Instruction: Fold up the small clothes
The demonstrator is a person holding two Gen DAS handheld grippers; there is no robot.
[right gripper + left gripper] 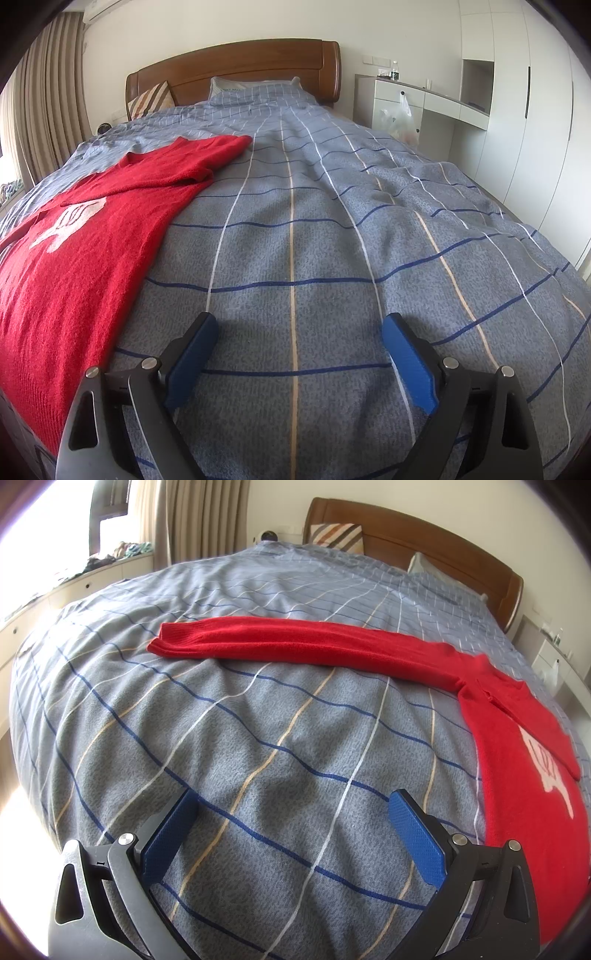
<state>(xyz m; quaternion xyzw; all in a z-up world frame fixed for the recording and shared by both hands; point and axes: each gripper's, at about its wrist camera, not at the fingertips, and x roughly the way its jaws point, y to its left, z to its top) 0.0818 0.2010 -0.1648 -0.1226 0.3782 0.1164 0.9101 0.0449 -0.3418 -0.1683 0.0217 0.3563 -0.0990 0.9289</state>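
- While the left gripper (293, 812) hovers spread wide, grasping nothing, the red sweater (517, 760) lies flat on the checked bedspread (258, 738), just right of it.
- Right gripper (299, 336) gapes empty too, sweater to its left.

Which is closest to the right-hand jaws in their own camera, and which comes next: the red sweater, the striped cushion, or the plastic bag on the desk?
1. Red sweater, lying just left of the right gripper.
2. Plastic bag, far right, hanging at the desk.
3. Striped cushion, far left against the headboard; close to the bag's range.
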